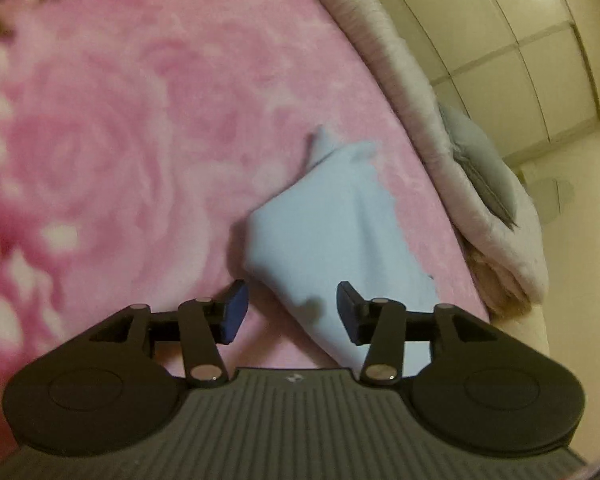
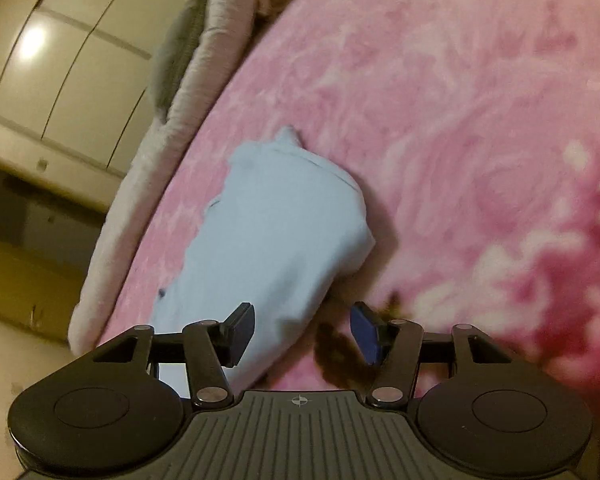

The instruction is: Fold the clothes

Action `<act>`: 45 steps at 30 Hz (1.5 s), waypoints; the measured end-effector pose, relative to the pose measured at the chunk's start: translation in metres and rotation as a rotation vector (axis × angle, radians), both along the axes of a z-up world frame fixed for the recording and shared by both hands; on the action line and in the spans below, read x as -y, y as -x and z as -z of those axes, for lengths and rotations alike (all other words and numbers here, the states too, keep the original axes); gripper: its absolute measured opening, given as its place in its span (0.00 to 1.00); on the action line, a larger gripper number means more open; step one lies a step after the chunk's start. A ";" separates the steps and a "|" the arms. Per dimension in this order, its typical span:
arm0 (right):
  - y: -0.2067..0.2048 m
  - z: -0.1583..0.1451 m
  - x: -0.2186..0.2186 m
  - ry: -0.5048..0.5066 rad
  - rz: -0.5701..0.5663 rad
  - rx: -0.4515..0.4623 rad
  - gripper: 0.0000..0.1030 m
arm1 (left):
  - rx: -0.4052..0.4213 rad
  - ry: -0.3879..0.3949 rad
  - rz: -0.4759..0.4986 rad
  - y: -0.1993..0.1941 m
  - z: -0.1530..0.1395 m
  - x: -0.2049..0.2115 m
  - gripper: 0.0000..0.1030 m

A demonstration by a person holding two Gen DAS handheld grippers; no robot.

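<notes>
A light blue garment (image 1: 332,232) lies bunched and partly folded on a pink rose-patterned blanket (image 1: 140,140). It also shows in the right wrist view (image 2: 276,232). My left gripper (image 1: 292,312) is open and empty, hovering over the garment's near end, fingers apart on either side of its edge. My right gripper (image 2: 302,334) is open and empty too, above the garment's near corner, with its left finger (image 2: 242,332) over the cloth and its right finger (image 2: 366,332) over the blanket.
A pale fluffy blanket roll (image 1: 420,92) edges the bed, with a grey pillow (image 1: 476,156) on it. Cream wardrobe doors (image 1: 520,40) stand beyond. In the right wrist view the roll (image 2: 204,60), the pillow (image 2: 180,44) and the floor (image 2: 20,280) lie left.
</notes>
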State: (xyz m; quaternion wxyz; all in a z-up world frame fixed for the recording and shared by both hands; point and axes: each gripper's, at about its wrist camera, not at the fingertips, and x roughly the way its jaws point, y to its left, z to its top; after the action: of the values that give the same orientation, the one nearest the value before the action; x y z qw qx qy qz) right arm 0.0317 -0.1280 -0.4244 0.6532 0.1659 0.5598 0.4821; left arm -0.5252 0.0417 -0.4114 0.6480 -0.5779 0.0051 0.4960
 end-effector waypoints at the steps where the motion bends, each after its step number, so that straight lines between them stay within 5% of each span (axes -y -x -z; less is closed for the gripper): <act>1: 0.001 0.003 -0.006 -0.013 0.018 -0.001 0.55 | -0.006 -0.011 -0.017 0.000 0.001 -0.004 0.35; 3: -0.002 0.005 -0.019 -0.014 0.043 0.018 0.48 | -0.021 -0.039 -0.045 -0.002 0.003 -0.012 0.26; 4: -0.004 0.007 -0.026 -0.007 0.056 0.030 0.38 | -0.048 -0.058 -0.035 -0.004 0.002 -0.016 0.13; 5: -0.005 0.009 -0.030 0.012 0.059 0.044 0.22 | -0.070 -0.079 -0.029 -0.006 0.002 -0.017 0.11; 9: -0.004 0.006 -0.022 0.008 0.066 0.063 0.11 | -0.139 -0.172 -0.018 -0.007 -0.011 -0.002 0.10; 14: 0.002 -0.008 0.011 -0.009 0.036 0.078 0.11 | -0.123 -0.194 0.000 0.009 -0.031 0.049 0.10; 19: 0.009 -0.017 0.066 -0.003 0.008 0.042 0.12 | -0.108 -0.108 0.033 0.028 -0.024 0.100 0.12; 23: 0.002 -0.015 0.082 0.068 -0.067 0.051 0.27 | -0.209 -0.077 0.036 0.053 -0.033 0.103 0.15; 26: -0.008 -0.035 0.084 0.114 -0.169 0.144 0.32 | -0.326 -0.127 0.087 0.063 -0.059 0.088 0.27; 30: 0.003 -0.084 0.073 0.145 -0.269 0.521 0.32 | -0.431 -0.201 0.247 0.032 -0.080 0.047 0.34; 33: 0.005 -0.102 0.047 0.065 -0.334 0.650 0.32 | -0.463 -0.234 0.343 -0.006 -0.082 0.012 0.36; 37: 0.001 -0.086 -0.014 0.020 -0.491 0.702 0.32 | -0.496 -0.235 0.411 -0.051 -0.069 -0.036 0.36; 42: -0.014 -0.054 -0.081 0.041 -0.585 0.647 0.32 | -0.543 -0.217 0.503 -0.077 -0.051 -0.075 0.34; 45: -0.026 -0.039 -0.102 0.055 -0.601 0.621 0.27 | -0.525 -0.212 0.538 -0.079 -0.043 -0.088 0.14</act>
State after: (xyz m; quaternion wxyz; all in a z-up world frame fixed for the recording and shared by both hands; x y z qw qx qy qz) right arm 0.0579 -0.0264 -0.3856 0.6254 -0.1750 0.3726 0.6629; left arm -0.4463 0.1299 -0.3683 0.7877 -0.3392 0.2709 0.4371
